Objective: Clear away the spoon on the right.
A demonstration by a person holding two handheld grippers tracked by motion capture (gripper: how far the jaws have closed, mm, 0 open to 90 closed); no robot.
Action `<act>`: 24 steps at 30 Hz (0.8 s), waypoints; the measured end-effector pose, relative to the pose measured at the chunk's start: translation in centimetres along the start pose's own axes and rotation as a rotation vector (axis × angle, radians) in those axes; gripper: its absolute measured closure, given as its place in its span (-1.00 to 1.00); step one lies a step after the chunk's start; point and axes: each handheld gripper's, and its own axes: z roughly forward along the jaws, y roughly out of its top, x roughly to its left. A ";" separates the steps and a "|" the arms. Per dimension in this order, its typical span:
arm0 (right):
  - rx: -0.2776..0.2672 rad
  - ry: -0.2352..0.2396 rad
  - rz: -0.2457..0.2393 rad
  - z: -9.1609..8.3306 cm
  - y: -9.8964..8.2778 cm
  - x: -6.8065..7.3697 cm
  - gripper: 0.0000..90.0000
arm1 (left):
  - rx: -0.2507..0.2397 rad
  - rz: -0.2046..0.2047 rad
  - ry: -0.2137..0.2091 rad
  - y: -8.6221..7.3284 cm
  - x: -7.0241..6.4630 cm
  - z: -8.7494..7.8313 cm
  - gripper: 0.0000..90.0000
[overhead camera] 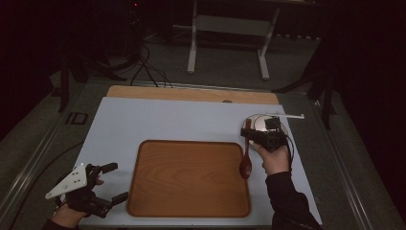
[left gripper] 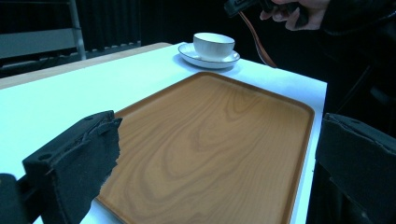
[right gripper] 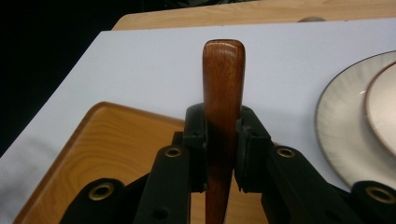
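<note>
A dark wooden spoon (overhead camera: pixel 246 158) hangs by its handle (right gripper: pixel 223 98) from my right gripper (overhead camera: pixel 249 135), which is shut on it over the right edge of the wooden tray (overhead camera: pixel 143 191). The spoon's bowl points down toward the tray's right rim. In the right gripper view the pads (right gripper: pixel 195 140) press the handle from both sides. My left gripper (overhead camera: pixel 115 182) rests at the tray's left front corner, jaws wide apart with nothing between them; in the left gripper view it (left gripper: pixel 210 154) looks across the tray (left gripper: pixel 289 154).
A white cup (left gripper: pixel 214 44) sits on a saucer (left gripper: pixel 191 57) at the right of the white mat (overhead camera: pixel 158 122), just behind my right hand. The table's wooden edge (overhead camera: pixel 191 93) lies at the back. A metal stand (overhead camera: pixel 194 43) is on the floor beyond.
</note>
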 end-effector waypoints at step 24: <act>0.032 0.011 0.011 1.8 -4.2 3.9 0.71 | 0.002 0.005 0.000 0.0 -0.1 -0.1 -1.00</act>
